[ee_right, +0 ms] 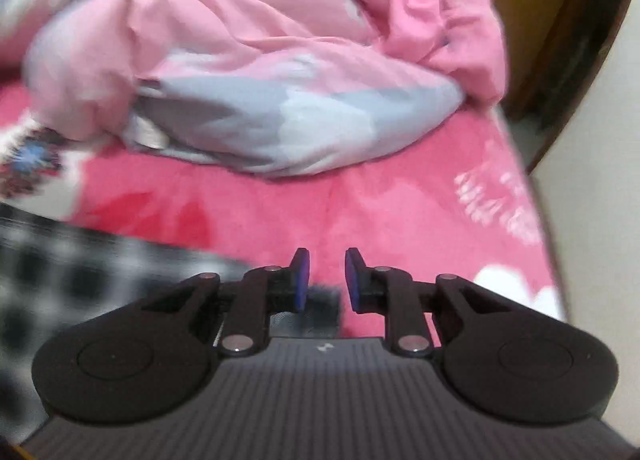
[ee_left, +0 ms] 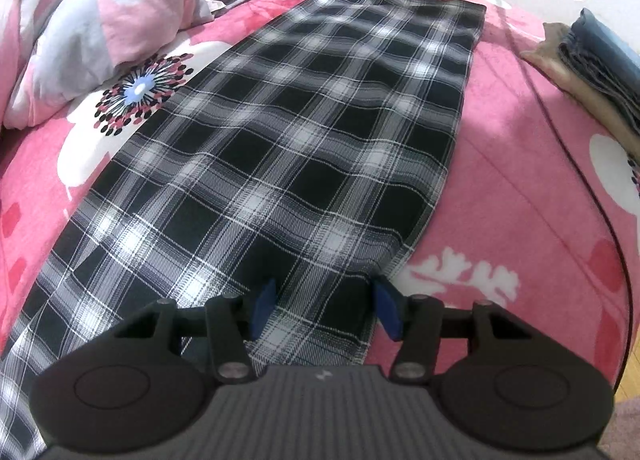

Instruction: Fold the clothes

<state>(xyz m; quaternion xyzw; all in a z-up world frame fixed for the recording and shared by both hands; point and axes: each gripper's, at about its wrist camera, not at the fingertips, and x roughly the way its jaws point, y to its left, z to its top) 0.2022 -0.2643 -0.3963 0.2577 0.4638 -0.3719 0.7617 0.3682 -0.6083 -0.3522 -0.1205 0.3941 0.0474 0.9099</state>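
1. Plaid garment (ee_left: 288,147) spread flat on the bed (ee_left: 520,187), long axis running from the near left corner away to the far right, narrow end farthest off.
2. Left hand-held gripper (ee_left: 326,310) poised over the near right edge of the cloth, blue pads (ee_left: 264,306) set at a middling gap astride that hem, fabric between them but not pinched.
3. Right hand-held gripper (ee_right: 323,280) out at the far end, jaws narrow with bare pink bedding showing through the gap and nothing held; the plaid lying to its near left, blurred in the right wrist view.
4. Seen from the left wrist, dark body of the right hand-held gripper just beyond the garment's far narrow edge, hence likely nearer to that end; the left nearer to the wide end.
5. Soft pink flowered bed cover beneath, rumpled pink and grey quilt (ee_right: 256,91) heaped along the far left.
6. Small stack of folded clothes (ee_left: 596,71) on the bed's right edge, well apart; wooden door frame (ee_right: 560,39) and pale wall beyond.
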